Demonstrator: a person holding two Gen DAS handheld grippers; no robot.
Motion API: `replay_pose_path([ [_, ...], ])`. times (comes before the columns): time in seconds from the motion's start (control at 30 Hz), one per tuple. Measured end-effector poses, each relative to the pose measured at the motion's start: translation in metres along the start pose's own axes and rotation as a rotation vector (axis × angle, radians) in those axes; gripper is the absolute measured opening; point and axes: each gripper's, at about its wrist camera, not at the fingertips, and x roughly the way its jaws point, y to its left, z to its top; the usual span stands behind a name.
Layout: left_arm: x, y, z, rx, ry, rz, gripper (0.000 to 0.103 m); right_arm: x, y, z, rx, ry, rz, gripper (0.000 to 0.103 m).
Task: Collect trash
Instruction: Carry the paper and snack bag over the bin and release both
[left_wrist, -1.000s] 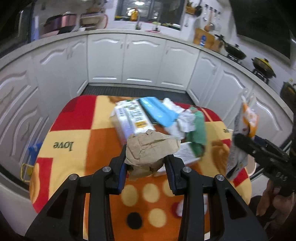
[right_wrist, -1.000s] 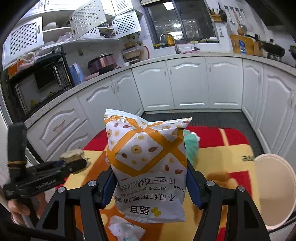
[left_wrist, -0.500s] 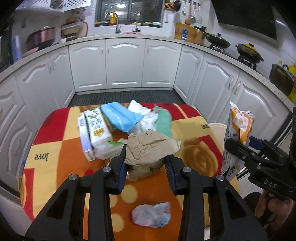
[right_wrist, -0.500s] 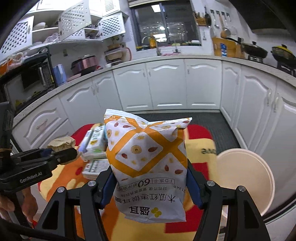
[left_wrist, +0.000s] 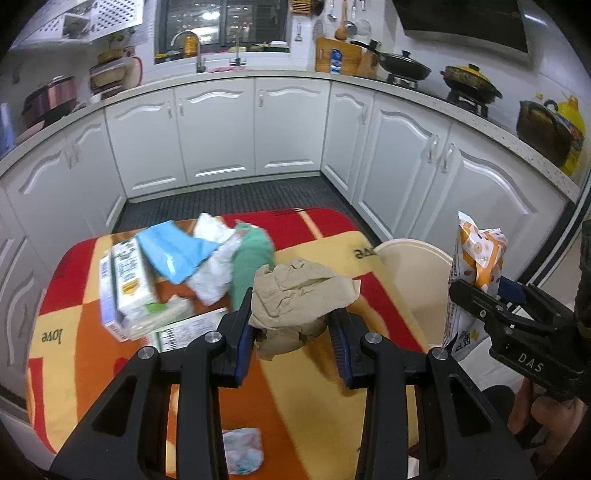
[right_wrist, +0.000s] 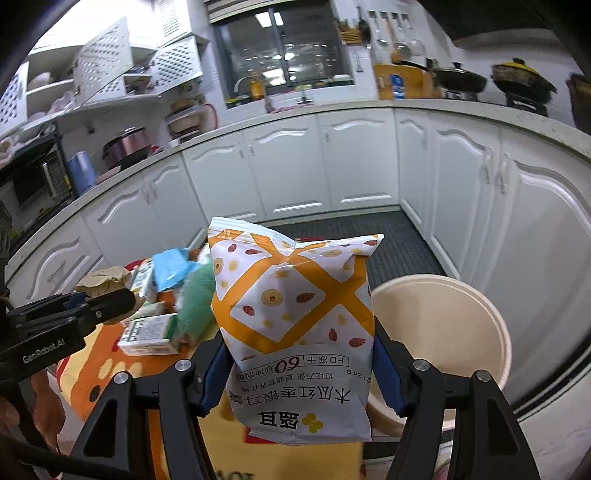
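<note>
My left gripper is shut on a crumpled brown paper wad and holds it above the colourful tablecloth. My right gripper is shut on an orange-and-white snack bag, held upright beside the cream trash bin. The bin stands off the table's right edge. In the left wrist view the right gripper with the bag is over the bin. In the right wrist view the left gripper with the wad is at the left.
On the table lie white-green cartons, a blue packet, white tissue, a green cloth and a small crumpled wrapper near the front edge. White kitchen cabinets surround the table.
Both grippers have swung to the right, toward the bin, each still holding its item. The bin now fills more of both views.
</note>
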Motion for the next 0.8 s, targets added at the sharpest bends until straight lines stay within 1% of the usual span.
replay_pose_path([
  [0.17,0.011,-0.027,0.008,0.022,0.013,-0.036,0.034,-0.006,-0.032,-0.001,0.045,-0.007,-0.043,0.065],
  [0.37,0.03,-0.06,0.015,0.044,0.033,-0.086,0.034,-0.001,-0.07,-0.004,0.1,0.02,-0.101,0.065],
  [0.53,0.048,-0.085,0.02,0.07,0.05,-0.101,0.034,0.008,-0.092,-0.007,0.114,0.049,-0.134,0.066],
  [0.67,0.065,-0.104,0.022,0.085,0.07,-0.107,0.034,0.015,-0.108,-0.008,0.135,0.056,-0.147,0.066],
  [0.8,0.078,-0.115,0.024,0.1,0.08,-0.105,0.034,0.022,-0.118,-0.009,0.141,0.068,-0.161,0.066],
])
